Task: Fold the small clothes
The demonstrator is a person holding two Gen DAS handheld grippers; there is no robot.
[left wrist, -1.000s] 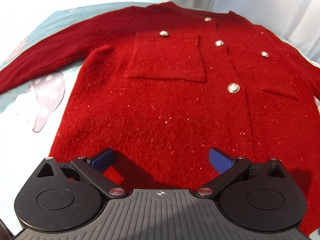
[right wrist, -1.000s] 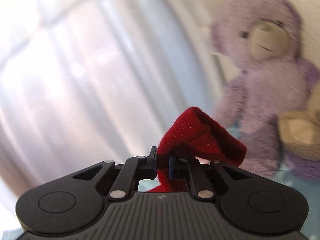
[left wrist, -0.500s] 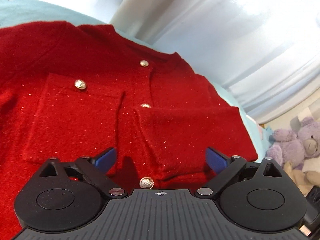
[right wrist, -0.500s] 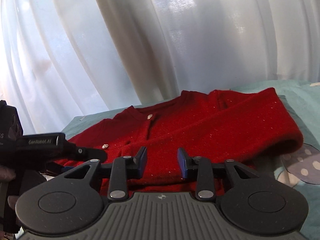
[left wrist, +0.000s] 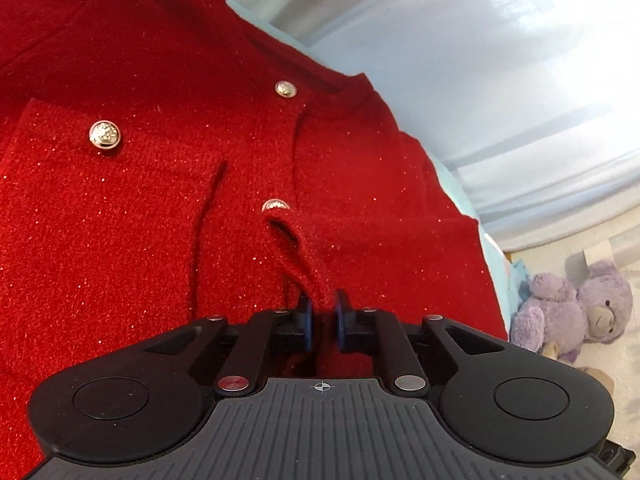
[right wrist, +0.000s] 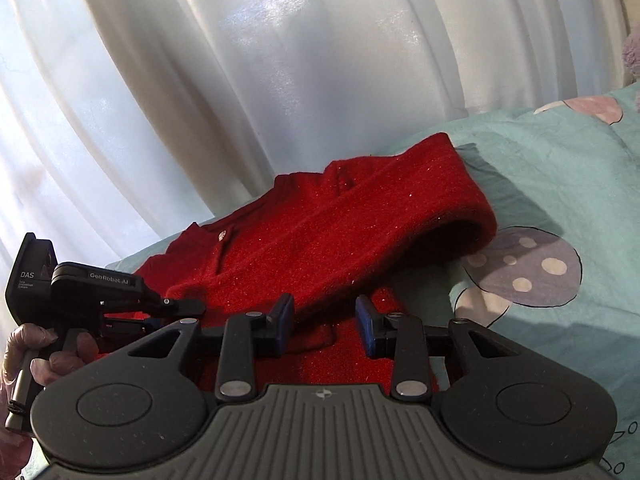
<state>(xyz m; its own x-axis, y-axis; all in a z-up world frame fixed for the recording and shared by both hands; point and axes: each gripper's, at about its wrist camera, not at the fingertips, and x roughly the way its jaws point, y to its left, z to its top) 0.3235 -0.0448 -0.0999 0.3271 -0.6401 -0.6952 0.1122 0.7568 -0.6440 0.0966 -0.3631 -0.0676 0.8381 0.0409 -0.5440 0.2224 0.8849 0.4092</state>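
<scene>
Cardigan [left wrist: 160,208], red knit with gold buttons [left wrist: 105,134], spread front-up on teal mushroom-print bedsheet [right wrist: 560,184]; one sleeve [right wrist: 400,216] folded across chest; left hand-held gripper [left wrist: 322,316] pressed together, pinching sleeve's cuff edge near middle button; right hand-held gripper [right wrist: 325,322] partly spread just over red knit, pads clear of fabric; gloved hand [right wrist: 24,356] on left grip; white curtain [right wrist: 280,60] behind; purple teddy bear [left wrist: 576,308] beside bed.

White curtains [right wrist: 320,60] hang behind a teal mushroom-print bedsheet [right wrist: 560,184]; a purple teddy bear [left wrist: 576,308] sits beside it.
</scene>
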